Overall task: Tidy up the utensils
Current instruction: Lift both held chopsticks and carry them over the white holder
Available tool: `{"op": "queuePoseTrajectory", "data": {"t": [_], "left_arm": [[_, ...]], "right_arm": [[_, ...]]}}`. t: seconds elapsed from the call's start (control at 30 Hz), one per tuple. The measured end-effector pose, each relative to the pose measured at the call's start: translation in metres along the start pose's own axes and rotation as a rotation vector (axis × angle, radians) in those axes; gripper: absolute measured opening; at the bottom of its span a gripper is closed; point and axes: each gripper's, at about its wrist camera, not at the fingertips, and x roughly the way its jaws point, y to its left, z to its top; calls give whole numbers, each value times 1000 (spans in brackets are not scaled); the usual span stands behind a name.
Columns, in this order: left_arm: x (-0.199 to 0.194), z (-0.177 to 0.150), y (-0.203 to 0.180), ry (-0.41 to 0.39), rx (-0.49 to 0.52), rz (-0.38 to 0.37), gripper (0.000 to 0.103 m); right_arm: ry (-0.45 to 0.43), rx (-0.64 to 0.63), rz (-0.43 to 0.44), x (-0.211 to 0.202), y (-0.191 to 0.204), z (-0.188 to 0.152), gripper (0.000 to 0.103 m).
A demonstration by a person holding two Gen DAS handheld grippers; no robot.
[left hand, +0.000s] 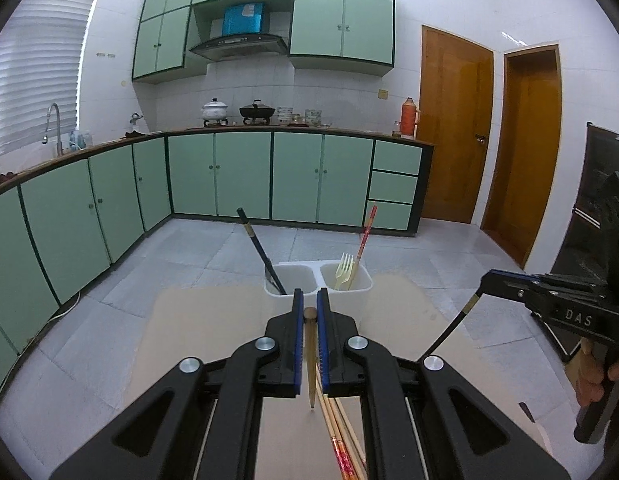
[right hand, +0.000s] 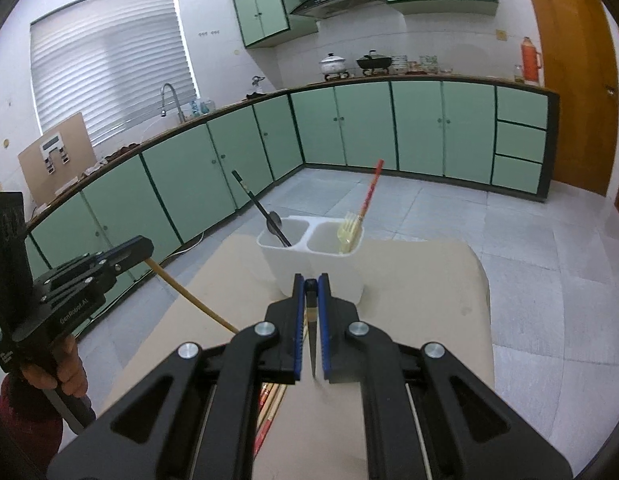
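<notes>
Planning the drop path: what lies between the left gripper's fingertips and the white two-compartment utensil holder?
Only bare tan tabletop lies between the left gripper and the white two-compartment utensil holder, seen in the left wrist view.

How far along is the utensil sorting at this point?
Done: the white holder already has a black chopstick and spoon in one bin, a fork and red chopstick in the other. In hand: the left gripper clamps a wooden chopstick, the right gripper a black one. Left: loose chopsticks on the table.
</notes>
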Motion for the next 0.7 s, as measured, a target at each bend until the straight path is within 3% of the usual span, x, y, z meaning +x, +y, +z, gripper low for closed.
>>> {"op": "queuePoseTrajectory", "data": {"t": [0.23,0.7], "left_arm": [[-5,21,5,-32,-13,-21,6],[-7,108,-1,-232,37,-4,6]], "right_arm": [[-34,-14,27,-10,-1,29,6],[-216,-67,-11,-20,2,132,6]]}}
